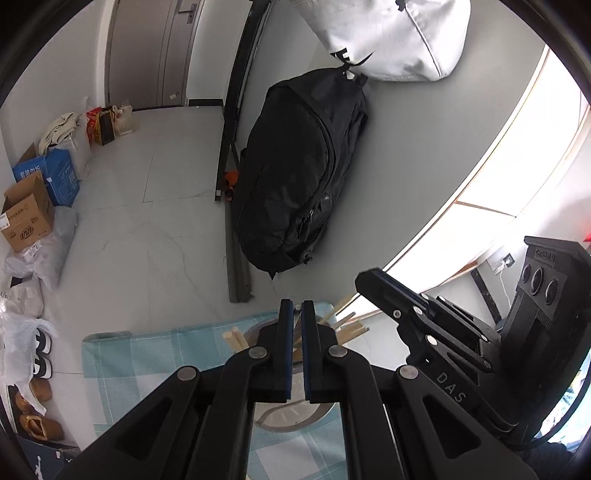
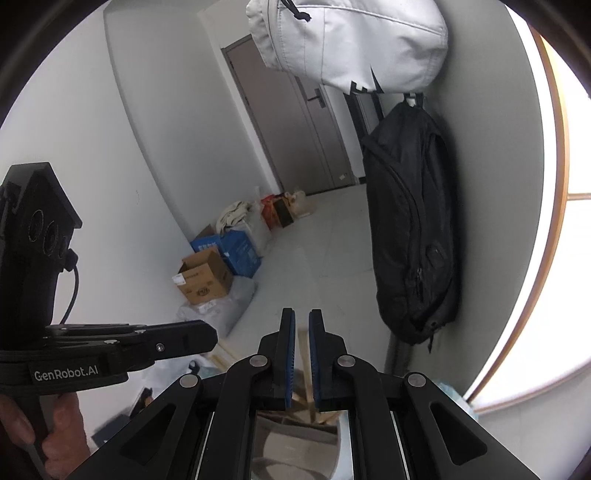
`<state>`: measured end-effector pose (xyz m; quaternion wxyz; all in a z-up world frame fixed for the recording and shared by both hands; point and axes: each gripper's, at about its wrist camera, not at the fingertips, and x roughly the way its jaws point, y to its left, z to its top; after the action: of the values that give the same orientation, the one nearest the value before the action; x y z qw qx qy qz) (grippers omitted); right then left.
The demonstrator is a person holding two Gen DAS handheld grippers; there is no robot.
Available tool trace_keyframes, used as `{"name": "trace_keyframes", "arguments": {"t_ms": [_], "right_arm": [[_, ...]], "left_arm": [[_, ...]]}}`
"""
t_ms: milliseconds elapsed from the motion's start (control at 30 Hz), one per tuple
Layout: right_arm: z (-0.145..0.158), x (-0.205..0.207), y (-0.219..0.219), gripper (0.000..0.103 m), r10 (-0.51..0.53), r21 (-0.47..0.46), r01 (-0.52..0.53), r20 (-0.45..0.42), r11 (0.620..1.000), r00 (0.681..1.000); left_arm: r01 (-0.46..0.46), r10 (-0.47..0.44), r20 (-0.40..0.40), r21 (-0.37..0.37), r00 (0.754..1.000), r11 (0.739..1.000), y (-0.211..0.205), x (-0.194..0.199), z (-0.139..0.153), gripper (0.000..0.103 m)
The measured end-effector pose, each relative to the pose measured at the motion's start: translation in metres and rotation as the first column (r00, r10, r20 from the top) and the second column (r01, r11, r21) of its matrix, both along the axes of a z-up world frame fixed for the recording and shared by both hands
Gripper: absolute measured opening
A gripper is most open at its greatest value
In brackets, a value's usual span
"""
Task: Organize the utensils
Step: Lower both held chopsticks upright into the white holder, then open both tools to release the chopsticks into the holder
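Note:
Several pale wooden sticks (image 1: 349,330) stand in a round metal holder (image 1: 295,419) on a light blue checked cloth (image 1: 147,350). My left gripper (image 1: 297,304) hovers just above them, its blue pads pressed together with nothing between. My right gripper (image 1: 369,277) comes in from the right, close beside it. In the right wrist view my right gripper (image 2: 302,314) shows only a thin slit; the wooden sticks (image 2: 304,358) appear through it, lying beyond the pads and not held. The holder (image 2: 295,435) sits below. My left gripper (image 2: 212,336) reaches in from the left, held by a hand (image 2: 55,424).
A black backpack (image 1: 303,177) and a white bag (image 1: 388,33) hang on the grey wall ahead. Cardboard boxes (image 1: 29,214), plastic bags and shoes (image 1: 40,354) line the floor at the left. A bright window (image 1: 517,166) curves along the right.

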<state>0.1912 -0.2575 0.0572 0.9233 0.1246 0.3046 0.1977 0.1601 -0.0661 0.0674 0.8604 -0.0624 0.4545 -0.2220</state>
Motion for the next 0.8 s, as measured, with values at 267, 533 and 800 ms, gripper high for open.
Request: {"name": "trace_keyframes", "arguments": {"t_ms": [267, 533, 800], "right_arm": [[0.002, -0.023, -0.019, 0.021, -0.002, 0.08, 0.003, -0.02, 0.997, 1.0], [0.015, -0.05, -0.028, 0.042, -0.026, 0.106, 0.026, 0.0, 0.994, 1.0], [0.036, -0.077, -0.017, 0.05, -0.002, 0.095, -0.002, 0.04, 0.995, 0.999]], "left_arm": [[-0.046, 0.045, -0.049, -0.023, 0.998, 0.999, 0.016, -0.01, -0.004, 0.017], [-0.169, 0.171, 0.062, -0.04, 0.983, 0.985, 0.041, -0.04, 0.015, 0.043], [-0.212, 0.214, 0.121, -0.033, 0.969, 0.977, 0.049, -0.069, 0.026, 0.058]]}}
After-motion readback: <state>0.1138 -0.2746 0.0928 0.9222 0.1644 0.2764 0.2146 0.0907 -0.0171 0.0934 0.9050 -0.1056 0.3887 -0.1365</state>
